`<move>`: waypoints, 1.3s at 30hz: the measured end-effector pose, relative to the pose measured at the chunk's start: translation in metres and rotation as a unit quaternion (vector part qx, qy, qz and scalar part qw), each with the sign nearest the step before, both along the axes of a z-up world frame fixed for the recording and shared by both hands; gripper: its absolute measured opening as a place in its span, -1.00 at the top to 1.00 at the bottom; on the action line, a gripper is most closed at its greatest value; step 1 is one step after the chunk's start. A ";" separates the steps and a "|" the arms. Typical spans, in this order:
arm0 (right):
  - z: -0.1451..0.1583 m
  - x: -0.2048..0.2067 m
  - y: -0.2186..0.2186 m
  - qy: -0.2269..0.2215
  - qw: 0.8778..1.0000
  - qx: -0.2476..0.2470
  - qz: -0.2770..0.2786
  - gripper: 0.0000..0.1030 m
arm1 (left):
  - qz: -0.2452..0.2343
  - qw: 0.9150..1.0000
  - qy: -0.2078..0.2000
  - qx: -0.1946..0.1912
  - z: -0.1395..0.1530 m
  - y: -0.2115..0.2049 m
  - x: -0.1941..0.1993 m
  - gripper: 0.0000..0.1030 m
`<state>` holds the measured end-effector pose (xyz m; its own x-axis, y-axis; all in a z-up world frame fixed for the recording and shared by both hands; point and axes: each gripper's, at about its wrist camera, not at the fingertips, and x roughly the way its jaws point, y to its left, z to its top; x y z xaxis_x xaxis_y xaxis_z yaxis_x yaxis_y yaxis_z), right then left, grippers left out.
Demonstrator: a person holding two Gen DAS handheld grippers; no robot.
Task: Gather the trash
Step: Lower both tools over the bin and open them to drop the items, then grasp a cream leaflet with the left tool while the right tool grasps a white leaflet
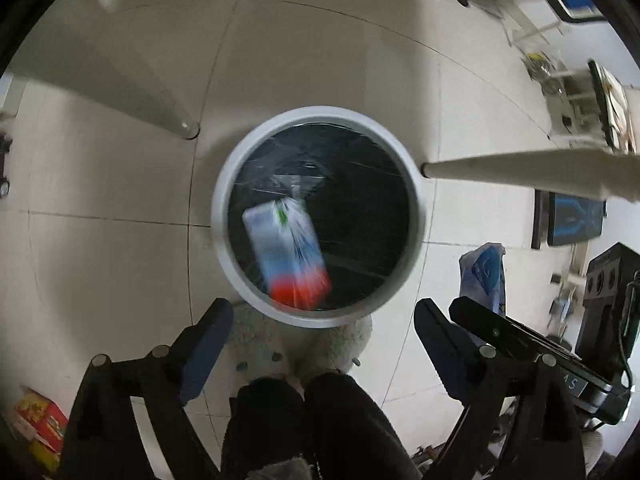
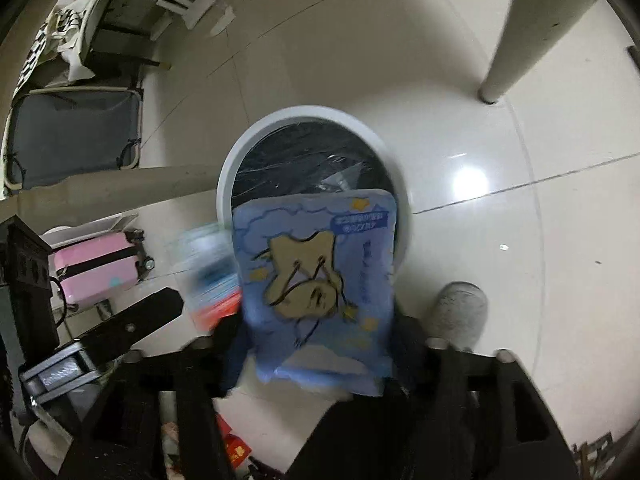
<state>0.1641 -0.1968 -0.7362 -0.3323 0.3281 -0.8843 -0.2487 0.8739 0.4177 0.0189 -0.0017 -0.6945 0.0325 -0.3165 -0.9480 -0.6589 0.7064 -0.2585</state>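
Note:
A white round bin (image 1: 224,216) with a black liner stands on the tiled floor. My left gripper (image 1: 324,320) is open above its near rim. A blue, white and red packet (image 1: 286,254), blurred by motion, is in the air inside the bin's mouth, free of my fingers. In the right wrist view my right gripper (image 2: 316,344) is shut on a blue packet with a cartoon tooth (image 2: 316,284), held over the near side of the bin (image 2: 240,152). The falling packet shows blurred at its left (image 2: 212,276).
Table legs stand left (image 1: 176,116) and right (image 1: 520,168) of the bin. My slippered feet (image 1: 296,344) are just before it. A pink suitcase (image 2: 100,268), a grey bag (image 2: 72,132) and chairs (image 2: 128,20) lie off to the left in the right wrist view.

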 end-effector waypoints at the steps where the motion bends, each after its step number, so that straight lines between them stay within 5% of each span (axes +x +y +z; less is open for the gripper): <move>1: -0.006 -0.001 0.001 -0.004 1.000 0.002 0.005 -0.40 | 0.001 1.000 0.004 0.010 0.001 0.001 -0.003 -0.80; 3: -0.010 -0.003 0.003 -0.012 1.000 0.001 0.008 -0.73 | -0.003 0.999 0.003 0.038 0.012 0.000 -0.008 -0.80; 6: -0.006 -0.008 0.005 -0.020 1.000 0.002 0.004 -0.94 | -0.022 0.996 0.012 0.087 0.031 -0.007 -0.016 -0.80; 12: 0.029 -0.017 0.017 -0.086 0.993 -0.062 0.050 -0.96 | -0.045 0.986 0.036 0.156 0.074 -0.021 -0.025 -0.80; 20: 0.094 -0.026 0.021 -0.143 0.978 -0.124 0.089 -0.96 | -0.041 0.986 0.033 0.155 0.140 -0.024 -0.040 -0.80; 26: 0.164 -0.028 0.018 -0.166 0.974 -0.126 0.091 -0.96 | -0.040 0.987 0.025 0.156 0.166 -0.022 -0.042 -0.80; 39: 0.336 -0.056 0.010 -0.194 0.971 -0.109 0.093 -0.96 | -0.047 0.985 -0.016 0.165 0.297 -0.024 -0.062 -0.80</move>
